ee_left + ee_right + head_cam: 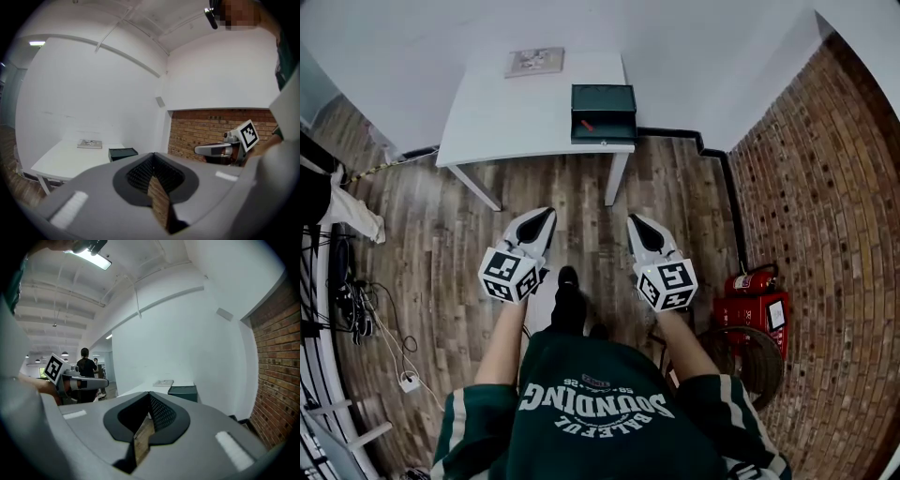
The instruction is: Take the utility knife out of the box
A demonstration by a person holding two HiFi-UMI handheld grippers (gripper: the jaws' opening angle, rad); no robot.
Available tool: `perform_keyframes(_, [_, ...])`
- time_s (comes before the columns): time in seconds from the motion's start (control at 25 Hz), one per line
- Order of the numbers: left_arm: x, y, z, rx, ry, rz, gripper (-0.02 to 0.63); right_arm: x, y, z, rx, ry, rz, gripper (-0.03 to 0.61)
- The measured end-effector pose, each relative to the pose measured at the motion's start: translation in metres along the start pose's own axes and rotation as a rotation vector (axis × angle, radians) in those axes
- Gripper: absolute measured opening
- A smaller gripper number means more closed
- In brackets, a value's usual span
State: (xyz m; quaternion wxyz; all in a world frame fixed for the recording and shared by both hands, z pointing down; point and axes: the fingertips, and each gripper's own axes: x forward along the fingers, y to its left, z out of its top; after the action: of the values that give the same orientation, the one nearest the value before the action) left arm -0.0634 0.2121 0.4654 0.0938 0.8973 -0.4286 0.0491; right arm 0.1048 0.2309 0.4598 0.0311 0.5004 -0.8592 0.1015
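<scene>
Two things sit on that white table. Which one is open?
The dark green box at the white table's near right edge: its lid is raised, with a small red object inside. The flat grey booklet near the wall lies closed.

Head view: small red item lying in the open box on the far worktop. Possibly the utility knife, but too small to tell. Left and right gripper views catch the box side-on only, so its inside is hidden. Flat printed item at the worktop's back edge too small to read; person's torso cut off by the lower frame edge.
</scene>
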Motion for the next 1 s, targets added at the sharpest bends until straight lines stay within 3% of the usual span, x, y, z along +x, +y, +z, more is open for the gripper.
perform_keyframes(0.72, [0.131, 0.164, 0.038, 0.007, 0.037, -0.100, 0.051, 0.204, -0.046, 0.047, -0.011, 0.035, -0.070, 0.002])
perform_keyframes(1.0, [0.172, 0.196, 0.032, -0.024, 0.068, -0.131, 0.051, 0.248, -0.070, 0.048, -0.001, 0.059, -0.106, 0.002])
